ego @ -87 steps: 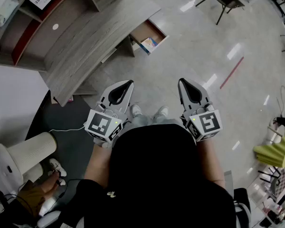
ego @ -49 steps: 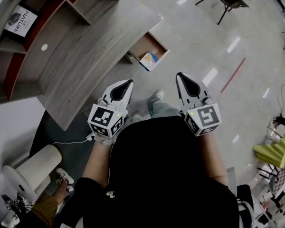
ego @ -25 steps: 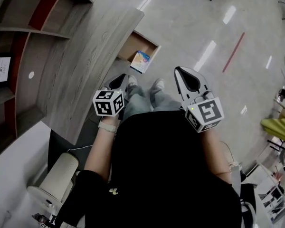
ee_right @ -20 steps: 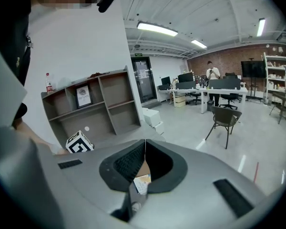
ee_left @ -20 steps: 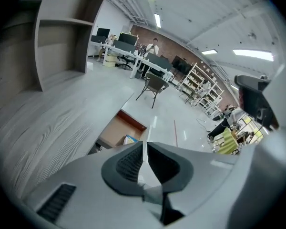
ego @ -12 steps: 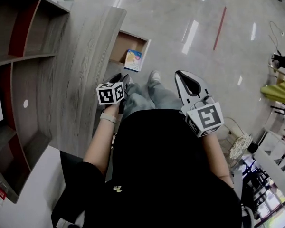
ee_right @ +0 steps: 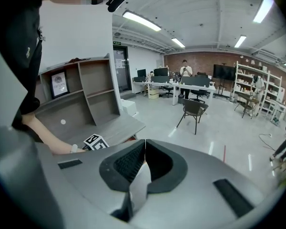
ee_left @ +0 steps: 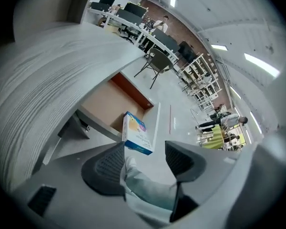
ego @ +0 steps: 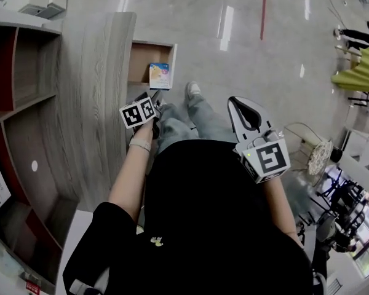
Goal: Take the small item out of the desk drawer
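Observation:
A small white box with a colourful print (ego: 159, 75) stands on edge at the open end of the wooden desk drawer (ego: 141, 59). The drawer sticks out from under the grey desk top (ego: 95, 103). My left gripper (ego: 151, 98) reaches toward it, just short of the box. In the left gripper view the box (ee_left: 136, 133) stands right beyond my left gripper (ee_left: 144, 149). Its jaws are opening, with nothing gripped; only my trouser leg shows behind them. My right gripper (ego: 238, 102) hangs over my legs, jaws shut and empty (ee_right: 144, 144).
A grey and red shelf unit (ego: 15, 109) runs along the left of the desk. A red line (ego: 263, 8) marks the glossy floor. A chair (ee_left: 156, 61) and office tables stand farther off, with people there. A yellow chair (ego: 357, 69) is at the right.
I have walked up to the drawer and the view has turned. My left gripper has moved forward to the box. The right gripper has stayed over my legs.

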A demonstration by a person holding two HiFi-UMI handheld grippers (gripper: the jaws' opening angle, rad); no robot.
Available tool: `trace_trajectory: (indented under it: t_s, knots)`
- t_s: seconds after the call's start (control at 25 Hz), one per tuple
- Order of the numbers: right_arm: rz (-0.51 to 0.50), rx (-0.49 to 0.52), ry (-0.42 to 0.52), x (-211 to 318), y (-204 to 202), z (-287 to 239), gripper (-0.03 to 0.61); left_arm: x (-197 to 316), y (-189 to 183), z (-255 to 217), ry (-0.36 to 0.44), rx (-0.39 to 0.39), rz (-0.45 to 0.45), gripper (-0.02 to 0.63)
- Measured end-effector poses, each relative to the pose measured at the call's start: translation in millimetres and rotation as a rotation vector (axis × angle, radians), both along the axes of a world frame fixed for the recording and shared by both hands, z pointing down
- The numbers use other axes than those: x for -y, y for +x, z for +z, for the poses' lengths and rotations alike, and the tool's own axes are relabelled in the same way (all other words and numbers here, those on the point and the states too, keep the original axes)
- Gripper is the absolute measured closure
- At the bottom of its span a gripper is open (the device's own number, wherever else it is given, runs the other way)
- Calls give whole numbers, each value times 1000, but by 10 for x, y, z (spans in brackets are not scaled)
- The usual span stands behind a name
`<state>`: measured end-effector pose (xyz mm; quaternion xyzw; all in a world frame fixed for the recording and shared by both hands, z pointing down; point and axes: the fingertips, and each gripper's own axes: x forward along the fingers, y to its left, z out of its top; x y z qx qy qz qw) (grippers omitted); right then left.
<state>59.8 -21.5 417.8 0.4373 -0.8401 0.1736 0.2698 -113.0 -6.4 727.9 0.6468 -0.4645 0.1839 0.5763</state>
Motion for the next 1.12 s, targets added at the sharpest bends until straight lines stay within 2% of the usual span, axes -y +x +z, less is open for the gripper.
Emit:
trace_trajectory:
  t_s: [0.28, 0.52, 1.0, 1.12]
  knots:
    - [52, -44, -13, -103, 126, 21, 580, 63, 48, 296, -85, -40, -63, 337]
    - [93, -54, -26, -127, 226, 55, 580, 93, 94, 562, -162, -108, -157, 330]
    - [104, -71, -45, -133, 345, 117, 580, 141, 163, 930, -256, -126, -246, 331]
    - [117, -79, -49, -128, 392, 120, 580, 139, 192, 925, -243, -148, -255, 366]
